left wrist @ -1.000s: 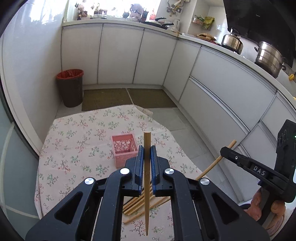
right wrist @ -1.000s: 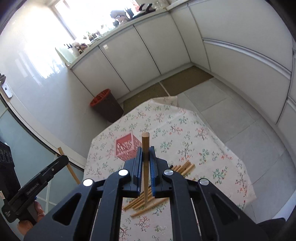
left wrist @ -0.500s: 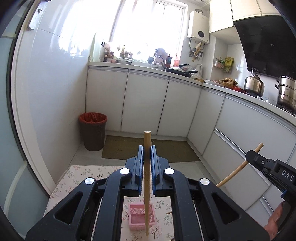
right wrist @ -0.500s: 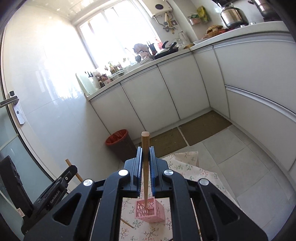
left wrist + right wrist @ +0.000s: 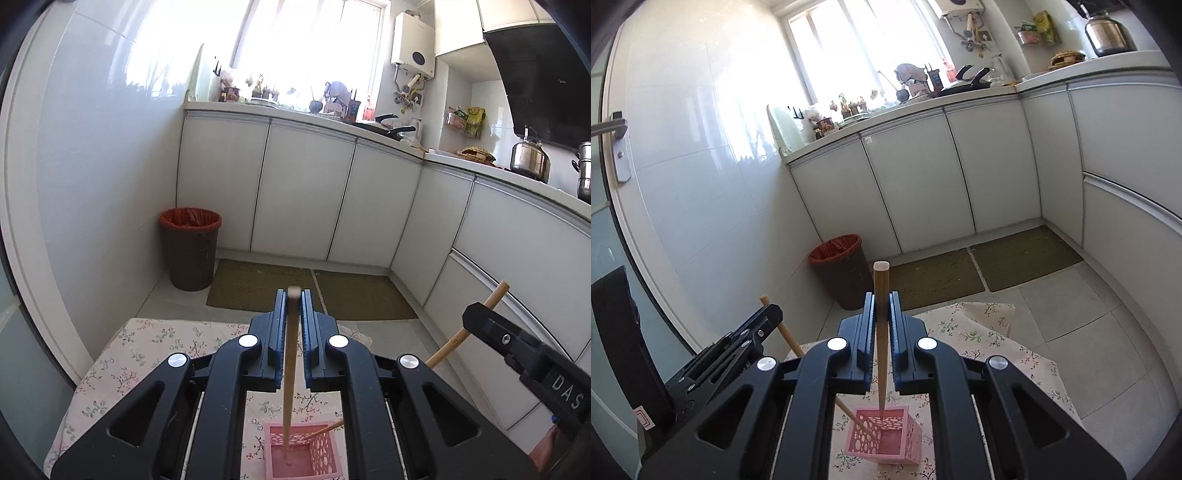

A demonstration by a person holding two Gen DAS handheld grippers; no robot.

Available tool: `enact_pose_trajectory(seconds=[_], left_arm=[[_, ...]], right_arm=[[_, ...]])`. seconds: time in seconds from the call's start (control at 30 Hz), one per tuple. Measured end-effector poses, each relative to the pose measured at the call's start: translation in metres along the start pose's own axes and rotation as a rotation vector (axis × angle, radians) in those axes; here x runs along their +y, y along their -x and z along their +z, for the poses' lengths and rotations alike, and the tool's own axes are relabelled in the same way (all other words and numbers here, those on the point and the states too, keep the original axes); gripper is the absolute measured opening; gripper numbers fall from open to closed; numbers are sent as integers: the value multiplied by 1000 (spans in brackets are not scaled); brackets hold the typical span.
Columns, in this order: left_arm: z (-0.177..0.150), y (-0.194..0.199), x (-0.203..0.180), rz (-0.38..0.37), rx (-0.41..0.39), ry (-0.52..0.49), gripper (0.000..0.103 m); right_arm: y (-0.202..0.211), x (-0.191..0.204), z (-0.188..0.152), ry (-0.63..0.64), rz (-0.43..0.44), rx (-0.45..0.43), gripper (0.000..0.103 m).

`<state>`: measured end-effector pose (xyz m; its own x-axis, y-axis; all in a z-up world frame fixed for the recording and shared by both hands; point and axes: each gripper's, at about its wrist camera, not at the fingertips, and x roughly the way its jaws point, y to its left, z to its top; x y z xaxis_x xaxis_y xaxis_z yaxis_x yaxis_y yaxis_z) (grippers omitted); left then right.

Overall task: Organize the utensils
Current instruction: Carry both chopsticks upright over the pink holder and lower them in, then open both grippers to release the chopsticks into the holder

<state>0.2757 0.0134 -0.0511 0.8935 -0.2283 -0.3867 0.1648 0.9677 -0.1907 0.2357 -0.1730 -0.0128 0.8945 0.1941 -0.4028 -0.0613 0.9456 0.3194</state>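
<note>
The left gripper is holding a wooden chopstick between its blue pads, and its jaws are opening slightly around it. The chopstick is hanging straight down from the gripper, its thin tip sitting inside the pink perforated basket directly below and a little ahead of the fingers. The basket is standing on the worktop's floral cloth.

The right gripper is clamped on a second chopstick (its blunt end is sticking up above the pads). That stick is running down between the fingers, with its point reaching the basket's open top just beneath the gripper.

Seen from the left wrist, the right gripper is sitting off to the right and higher, its chopstick slanting down toward the basket, where a tip is poking in over the right wall. Seen from the right wrist, the left gripper is sitting to the left, its chopstick angling down into the basket's left side.
</note>
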Motion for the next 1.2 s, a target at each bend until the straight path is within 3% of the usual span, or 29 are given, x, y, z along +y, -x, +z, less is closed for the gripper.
enact_pose_trajectory(seconds=[0.07, 0.13, 0.4, 0.53, 0.73, 0.8, 0.87, 1.2], left_arm=[[-1, 0, 8, -19, 15, 30, 30], [-1, 5, 15, -16, 3, 58, 35], [9, 23, 25, 46, -7, 70, 35], [11, 35, 29, 77, -15, 76, 44], [9, 45, 33, 98, -4, 71, 48], [8, 46, 32, 106, 4, 62, 51], [5, 49, 28, 112, 13, 50, 56], [-7, 75, 17, 141, 24, 22, 78]], right_arm=[[-6, 3, -7, 24, 6, 14, 7], [-9, 6, -11, 39, 10, 25, 7], [-8, 14, -17, 67, 20, 45, 8], [-13, 16, -24, 74, 16, 68, 11], [-5, 17, -25, 86, -29, 54, 12], [3, 19, -24, 95, -50, 37, 19], [13, 18, -24, 92, -65, 12, 40], [58, 6, -29, 49, -171, -25, 72]])
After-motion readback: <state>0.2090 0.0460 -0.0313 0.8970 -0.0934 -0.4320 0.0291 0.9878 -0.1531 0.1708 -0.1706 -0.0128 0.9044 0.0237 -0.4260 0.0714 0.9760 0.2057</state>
